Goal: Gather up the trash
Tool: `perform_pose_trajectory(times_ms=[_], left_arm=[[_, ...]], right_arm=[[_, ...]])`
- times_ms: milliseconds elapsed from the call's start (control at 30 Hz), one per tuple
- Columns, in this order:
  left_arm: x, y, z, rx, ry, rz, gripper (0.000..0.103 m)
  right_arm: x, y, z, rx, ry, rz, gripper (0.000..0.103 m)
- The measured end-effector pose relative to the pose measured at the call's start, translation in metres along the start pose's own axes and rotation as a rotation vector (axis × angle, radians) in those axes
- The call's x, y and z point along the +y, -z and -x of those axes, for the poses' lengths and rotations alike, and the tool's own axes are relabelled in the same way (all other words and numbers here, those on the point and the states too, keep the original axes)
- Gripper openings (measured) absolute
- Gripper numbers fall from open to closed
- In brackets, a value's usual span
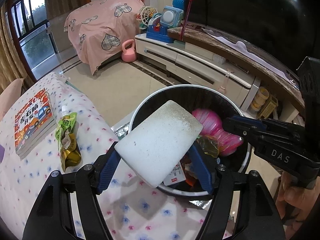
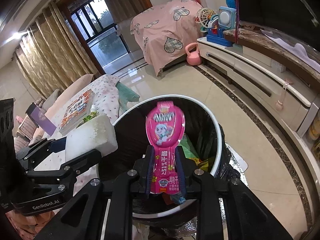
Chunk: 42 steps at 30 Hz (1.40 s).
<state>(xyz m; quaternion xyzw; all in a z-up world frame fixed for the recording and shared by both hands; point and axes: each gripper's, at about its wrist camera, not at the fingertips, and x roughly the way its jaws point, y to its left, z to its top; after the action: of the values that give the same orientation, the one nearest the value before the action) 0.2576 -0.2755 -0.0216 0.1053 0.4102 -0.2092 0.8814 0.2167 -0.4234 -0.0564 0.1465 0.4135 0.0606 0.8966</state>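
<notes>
From my left wrist camera, my left gripper (image 1: 156, 158) is clamped on a white foam block (image 1: 160, 142), tilted and held partly over the rim of the trash bin (image 1: 138, 110). A green drink pouch (image 1: 67, 138) lies on the flowered tablecloth (image 1: 30, 170) beside a picture book (image 1: 33, 124). My right gripper (image 1: 230, 124) reaches in over the bin — pink packet (image 1: 214, 128) at its tip.

From my right wrist camera, my right gripper (image 2: 166, 170) pinches the pink packet (image 2: 165, 132) by its narrow neck, upright above the bin (image 2: 218, 132) opening. The foam block (image 2: 92, 136) sits in my left gripper (image 2: 60, 150) at the bin's left edge.
</notes>
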Motion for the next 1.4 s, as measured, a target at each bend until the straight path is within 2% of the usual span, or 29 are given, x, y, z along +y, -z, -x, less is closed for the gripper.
perform_pose_trajectory(times_ms=[67, 167, 267, 333, 433, 633, 800, 933, 1067, 1200, 1400], left_arm=[[0.004, 0.000, -0.001, 0.013, 0.009, 0.015, 0.076], [0.009, 0.003, 0.003, 0.009, 0.013, 0.033, 0.078], [0.016, 0.007, 0.013, -0.007, 0.025, 0.060, 0.079], [0.021, 0.012, 0.020, -0.015, 0.033, 0.080, 0.080], [0.029, 0.022, 0.033, -0.030, 0.049, 0.118, 0.080], [0.040, 0.047, 0.059, -0.057, 0.074, 0.177, 0.082], [0.051, 0.075, 0.086, -0.095, 0.076, 0.235, 0.083], [0.063, 0.104, 0.106, -0.117, 0.071, 0.295, 0.086], [0.076, 0.129, 0.125, -0.141, 0.047, 0.322, 0.087], [0.093, 0.152, 0.152, -0.198, 0.028, 0.372, 0.087], [0.102, 0.171, 0.192, -0.280, -0.020, 0.385, 0.089]], right_arm=[[-0.001, -0.001, 0.001, 0.001, -0.008, -0.008, 0.024], [-0.001, -0.002, 0.004, -0.011, -0.010, -0.021, 0.031], [-0.001, -0.001, 0.014, -0.038, -0.016, -0.033, 0.042], [0.002, 0.001, 0.021, -0.057, -0.018, -0.034, 0.054], [0.010, 0.006, 0.032, -0.082, -0.029, -0.035, 0.067], [0.023, 0.021, 0.050, -0.127, -0.042, -0.055, 0.088], [0.038, 0.038, 0.064, -0.153, -0.058, -0.070, 0.093], [0.054, 0.055, 0.078, -0.189, -0.041, -0.057, 0.101], [0.071, 0.072, 0.084, -0.207, -0.049, -0.048, 0.102], [0.090, 0.086, 0.087, -0.212, -0.064, -0.026, 0.102], [0.119, 0.093, 0.106, -0.239, -0.083, 0.028, 0.102]])
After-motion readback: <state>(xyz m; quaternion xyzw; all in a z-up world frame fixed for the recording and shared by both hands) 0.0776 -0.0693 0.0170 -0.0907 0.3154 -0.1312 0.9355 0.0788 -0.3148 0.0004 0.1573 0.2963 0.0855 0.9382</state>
